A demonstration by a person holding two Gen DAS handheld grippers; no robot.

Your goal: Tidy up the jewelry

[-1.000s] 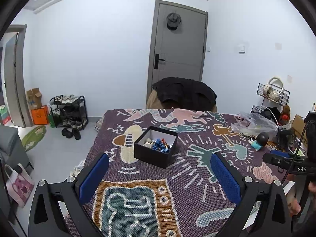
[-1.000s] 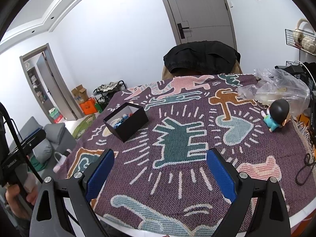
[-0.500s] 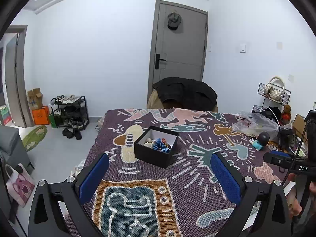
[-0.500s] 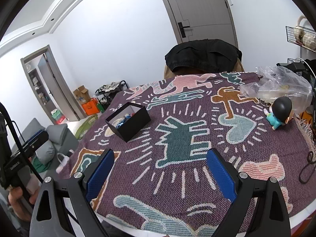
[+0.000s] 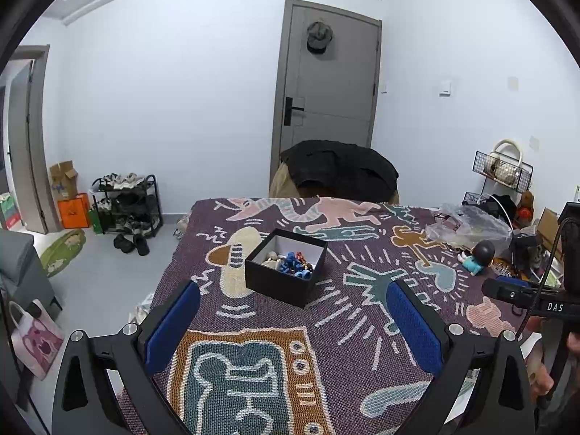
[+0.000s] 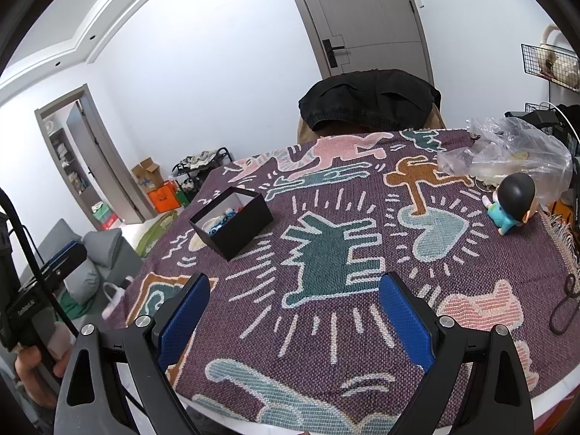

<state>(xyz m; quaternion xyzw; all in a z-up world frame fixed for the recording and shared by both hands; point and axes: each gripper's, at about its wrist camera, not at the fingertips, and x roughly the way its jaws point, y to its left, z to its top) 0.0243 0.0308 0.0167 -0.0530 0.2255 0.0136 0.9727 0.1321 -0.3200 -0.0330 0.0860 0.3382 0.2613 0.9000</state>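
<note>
Both tongs, left gripper (image 5: 293, 320) and right gripper (image 6: 295, 311), wide open, empty; risk: nudging black box (image 5: 285, 267), spilling jewelry (image 5: 290, 262).

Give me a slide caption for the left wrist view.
Open left gripper hovers above the patterned blanket, facing an open black box of jewelry.
</note>
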